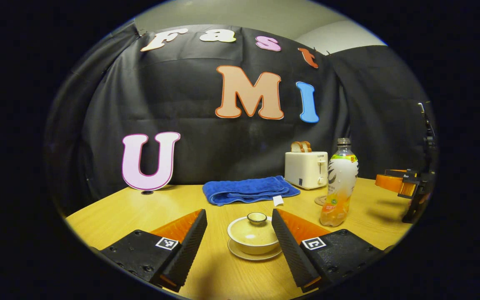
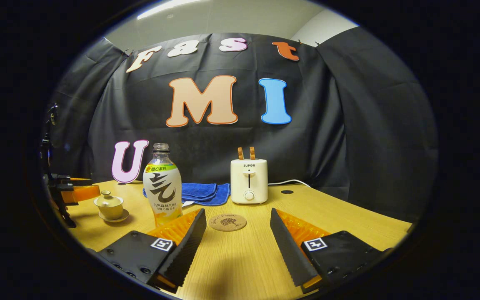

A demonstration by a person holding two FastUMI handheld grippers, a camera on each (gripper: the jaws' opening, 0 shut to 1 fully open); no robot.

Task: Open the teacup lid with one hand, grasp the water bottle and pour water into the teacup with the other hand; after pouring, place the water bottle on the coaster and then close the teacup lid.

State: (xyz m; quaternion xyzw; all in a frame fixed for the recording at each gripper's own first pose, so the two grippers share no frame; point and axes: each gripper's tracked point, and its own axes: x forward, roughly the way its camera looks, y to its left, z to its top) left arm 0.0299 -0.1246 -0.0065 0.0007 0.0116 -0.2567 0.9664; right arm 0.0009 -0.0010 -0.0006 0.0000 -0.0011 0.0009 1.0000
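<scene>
You had dim, warm booth light from above; a ceiling strip light [image 2: 167, 7] glared at the top of the right gripper view. Soft shadows fell on the table [image 2: 244, 258]. Focus was sharp centrally; fisheye bent and darkened the edges.

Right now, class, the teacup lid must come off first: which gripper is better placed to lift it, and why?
Left. In the left gripper view its open jaws flank the teacup, and the lid is centred between them. The right gripper faces the coaster, with the teacup far to its left, past the bottle.
</scene>
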